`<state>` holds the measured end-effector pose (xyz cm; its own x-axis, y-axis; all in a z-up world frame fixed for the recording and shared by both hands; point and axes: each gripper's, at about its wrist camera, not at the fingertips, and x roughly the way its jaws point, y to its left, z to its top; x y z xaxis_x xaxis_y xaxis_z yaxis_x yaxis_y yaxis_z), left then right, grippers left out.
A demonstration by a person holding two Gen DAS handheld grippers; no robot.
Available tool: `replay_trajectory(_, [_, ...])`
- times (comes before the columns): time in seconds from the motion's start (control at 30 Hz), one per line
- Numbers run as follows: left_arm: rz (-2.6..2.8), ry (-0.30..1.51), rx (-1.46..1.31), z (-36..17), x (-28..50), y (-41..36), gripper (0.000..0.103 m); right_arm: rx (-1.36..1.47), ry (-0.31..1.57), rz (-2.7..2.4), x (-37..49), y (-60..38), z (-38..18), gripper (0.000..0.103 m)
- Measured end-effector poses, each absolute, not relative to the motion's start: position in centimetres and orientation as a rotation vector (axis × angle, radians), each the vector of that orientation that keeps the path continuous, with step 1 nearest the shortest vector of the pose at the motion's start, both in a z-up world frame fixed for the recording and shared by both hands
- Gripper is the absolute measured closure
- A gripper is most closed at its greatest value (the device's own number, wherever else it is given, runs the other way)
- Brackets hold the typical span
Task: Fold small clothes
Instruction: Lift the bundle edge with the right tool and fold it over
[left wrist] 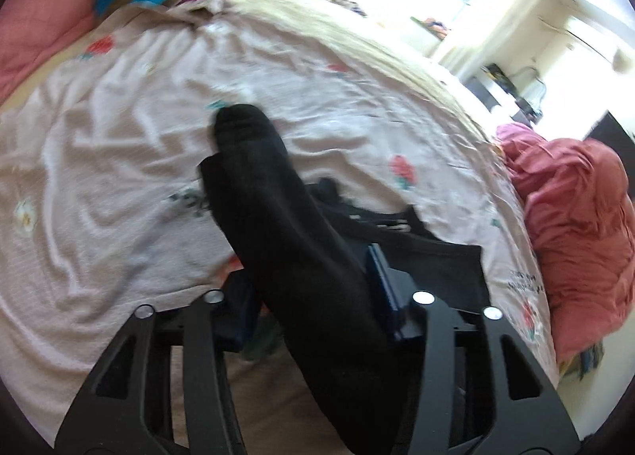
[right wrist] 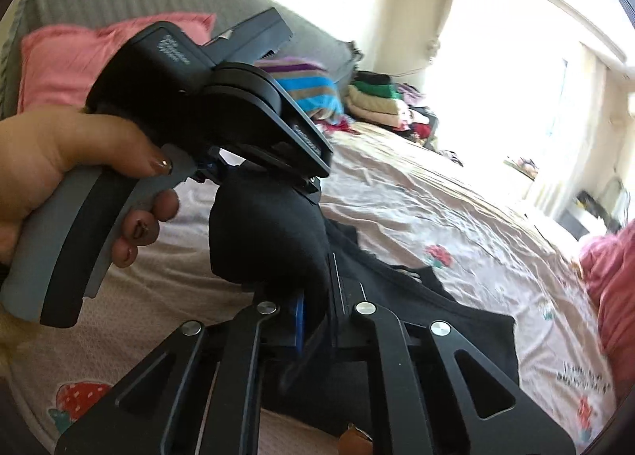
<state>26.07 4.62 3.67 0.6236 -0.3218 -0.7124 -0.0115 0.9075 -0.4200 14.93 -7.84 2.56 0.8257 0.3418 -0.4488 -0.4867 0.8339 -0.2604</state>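
Both claws clamp one black sock [left wrist: 278, 193]: the left gripper [left wrist: 313, 296] and the right gripper [right wrist: 317, 312] hold it lifted above a wrinkled pale bedsheet [left wrist: 119, 161] printed with strawberries. Beneath lies a black garment [right wrist: 456, 320]; pink pillows [right wrist: 71, 58], folded clothes [right wrist: 377, 102] and bright windows lie beyond.
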Motion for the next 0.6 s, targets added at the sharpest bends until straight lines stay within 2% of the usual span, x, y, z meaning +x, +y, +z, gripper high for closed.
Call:
replay_trajectory(0.07, [-0.215,0.869,-0.381,4.9,25.9,3.0,0.072,-0.351,0.382,0.433,14.5,-8.9,2.9,0.096])
replay_trajectory(0.27, [-0.254,0.846,-0.325,7.3,25.8,-0.4,0.072,-0.260,0.359,0.395,14.0,-12.1,4.1,0.096])
replay_trajectory(0.6, [-0.312,0.848,-0.276,8.2,26.1,-5.8,0.072,-0.174,0.373,0.316,12.9,-16.8,4.2,0.096])
